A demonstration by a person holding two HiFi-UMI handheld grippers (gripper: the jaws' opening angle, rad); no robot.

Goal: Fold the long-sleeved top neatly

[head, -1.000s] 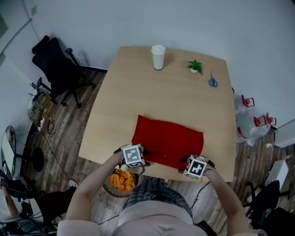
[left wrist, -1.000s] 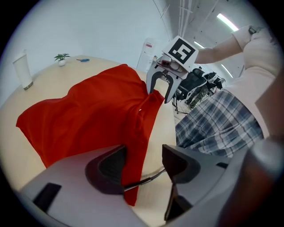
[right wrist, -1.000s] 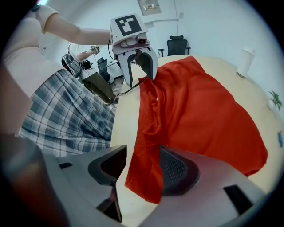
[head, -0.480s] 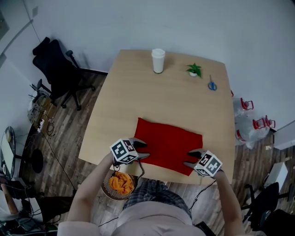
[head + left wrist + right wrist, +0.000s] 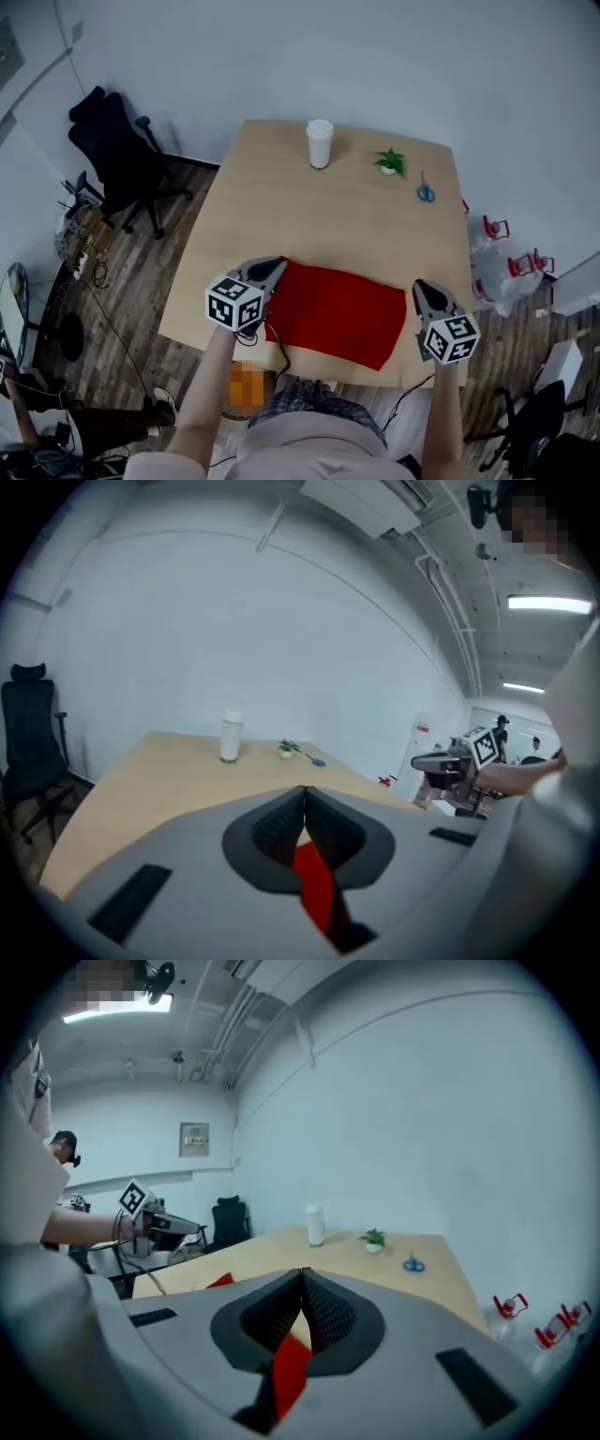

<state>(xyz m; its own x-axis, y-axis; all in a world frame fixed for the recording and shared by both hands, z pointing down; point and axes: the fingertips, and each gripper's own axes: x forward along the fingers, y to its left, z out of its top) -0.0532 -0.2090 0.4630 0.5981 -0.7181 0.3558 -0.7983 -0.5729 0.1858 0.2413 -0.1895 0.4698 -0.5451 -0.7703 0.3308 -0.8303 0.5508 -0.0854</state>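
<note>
My left hand-held gripper (image 5: pixel 267 270) has just been closing its jaws, and they now stand together on a fold of red cloth. In the left gripper view (image 5: pixel 304 803) the cloth hangs down from between the ribbed pads. My right hand-held gripper (image 5: pixel 427 292) has just been closing too. Its jaws are pinched together on another fold of the same red cloth, which trails below them in the right gripper view (image 5: pixel 302 1288).

What I hold at both ends is the long-sleeved top (image 5: pixel 337 314). It is a red, roughly rectangular shape that stretches between my 2 hand-held grippers, the left one at its left end and the right one at its right end. It sits by the near edge of the worktop (image 5: pixel 356 216), and its near right corner reaches that edge.

Along the far edge of the worktop stands 1 white cup (image 5: pixel 320 143), upright, left of the middle. Right of it is 1 small green plant (image 5: pixel 389 161) in a white pot. A pair of blue-handled scissors (image 5: pixel 426 192) lies flat near the far right corner, just beyond the plant. All 3 are well apart from the top.

On the wooden floor off the far left corner of the worktop stands a black office chair (image 5: pixel 117 150).
</note>
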